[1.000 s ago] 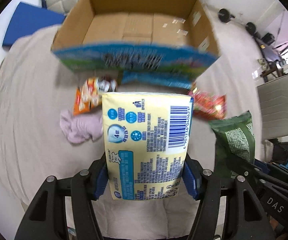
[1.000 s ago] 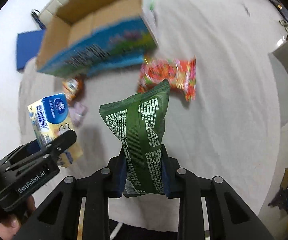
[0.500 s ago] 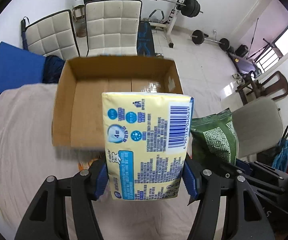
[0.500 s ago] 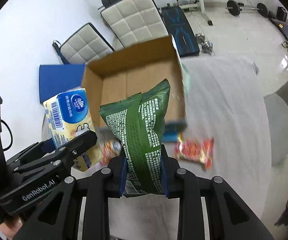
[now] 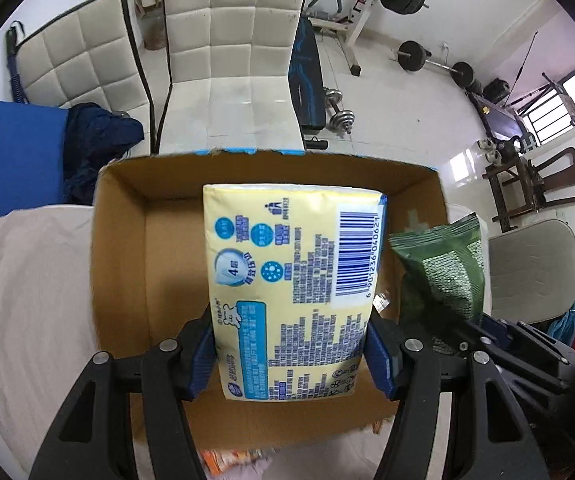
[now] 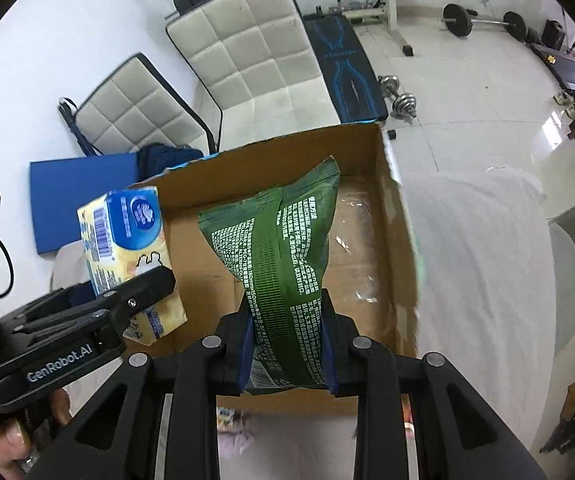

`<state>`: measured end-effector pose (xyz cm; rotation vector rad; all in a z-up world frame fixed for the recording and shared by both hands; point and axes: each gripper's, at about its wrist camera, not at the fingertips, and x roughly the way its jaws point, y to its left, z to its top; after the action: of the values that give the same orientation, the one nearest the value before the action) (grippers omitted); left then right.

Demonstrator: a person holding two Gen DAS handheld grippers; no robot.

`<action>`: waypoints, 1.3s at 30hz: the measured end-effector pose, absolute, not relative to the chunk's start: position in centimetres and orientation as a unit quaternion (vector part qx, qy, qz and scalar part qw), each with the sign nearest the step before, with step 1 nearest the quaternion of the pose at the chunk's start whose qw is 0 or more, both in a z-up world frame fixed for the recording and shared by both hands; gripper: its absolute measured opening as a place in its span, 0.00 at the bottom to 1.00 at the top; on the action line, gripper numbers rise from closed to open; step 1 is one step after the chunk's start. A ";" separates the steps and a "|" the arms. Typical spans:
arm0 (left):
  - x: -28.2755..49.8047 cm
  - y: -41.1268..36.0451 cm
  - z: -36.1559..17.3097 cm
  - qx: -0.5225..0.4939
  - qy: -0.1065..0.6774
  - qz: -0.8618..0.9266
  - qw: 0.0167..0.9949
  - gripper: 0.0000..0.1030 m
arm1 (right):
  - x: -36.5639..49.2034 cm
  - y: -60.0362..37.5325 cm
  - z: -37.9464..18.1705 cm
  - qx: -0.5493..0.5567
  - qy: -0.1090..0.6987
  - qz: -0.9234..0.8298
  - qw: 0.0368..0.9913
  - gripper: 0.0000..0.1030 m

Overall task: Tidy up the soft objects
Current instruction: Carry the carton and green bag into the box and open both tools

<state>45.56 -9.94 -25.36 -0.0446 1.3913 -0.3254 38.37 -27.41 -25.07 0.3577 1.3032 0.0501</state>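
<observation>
**Two soft packs held over an open cardboard box**

Both grippers point steeply downward, and each carries one item above the same open cardboard box (image 5: 119, 264), which sits on a table draped in a pale cloth (image 5: 27, 280).

The left gripper (image 5: 291, 356) clamps a yellow tissue pack (image 5: 287, 280) across its lower end, blue pads pressing both sides. The pack's long axis runs from 6 o'clock at the jaws toward 12 o'clock, so its free end reaches out over the box floor. In the left wrist view the bare brown floor of the box shows at 9 o'clock of the pack, and the far wall lies at 12 o'clock.

The right gripper (image 6: 287, 350) pinches a green snack bag (image 6: 275, 256) near its bottom seam with the jaws set narrow — the bag is thin there. It too stands from 6 toward 12 o'clock, with its crimped top leaning slightly to 1 o'clock. Beneath it the box floor carries strips of clear tape.

The key relation: both items hang directly above the box interior, the tissue pack over the left part and the green bag over the right part, side by side and apart. Each hand seems equally placed to lower and let go — the box lies straight below, not off to any side.

A few small packets and a pinkish cloth (image 6: 235, 436) peek out at 6 o'clock, on the table in front of the box.
</observation>
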 end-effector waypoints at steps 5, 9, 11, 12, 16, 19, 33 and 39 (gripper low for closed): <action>48.3 -10.6 -29.1 -0.036 0.675 -0.159 0.720 0.58 | 42.7 -26.4 -29.4 0.148 0.627 0.018 0.764 0.28; 49.9 -10.4 -31.8 -0.053 0.697 -0.155 0.698 0.58 | 45.0 -26.2 -32.4 0.146 0.644 0.014 0.751 0.28; 50.2 -10.3 -33.0 -0.057 0.706 -0.157 0.689 0.58 | 45.9 -26.3 -33.8 0.151 0.652 0.015 0.742 0.28; 50.6 -10.3 -33.5 -0.053 0.709 -0.155 0.686 0.59 | 46.6 -26.4 -34.4 0.154 0.654 0.014 0.741 0.28; 51.3 -10.7 -35.4 -0.041 0.723 -0.157 0.671 0.59 | 48.2 -26.2 -36.6 0.142 0.666 0.016 0.733 0.29; 51.6 -11.0 -36.5 -0.040 0.734 -0.161 0.659 0.59 | 49.0 -26.3 -38.0 0.139 0.676 0.016 0.723 0.29; 49.9 -9.7 -33.1 -0.042 0.731 -0.150 0.665 0.78 | 48.9 -27.0 -38.9 0.124 0.694 0.022 0.709 0.63; 48.0 -7.4 -28.9 -0.018 0.698 -0.126 0.705 0.78 | 46.1 -25.0 -37.1 0.080 0.697 0.003 0.713 0.90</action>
<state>48.02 -7.40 -28.87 -0.0403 1.5516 -0.2801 46.12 -24.99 -37.13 0.1767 1.5441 0.0069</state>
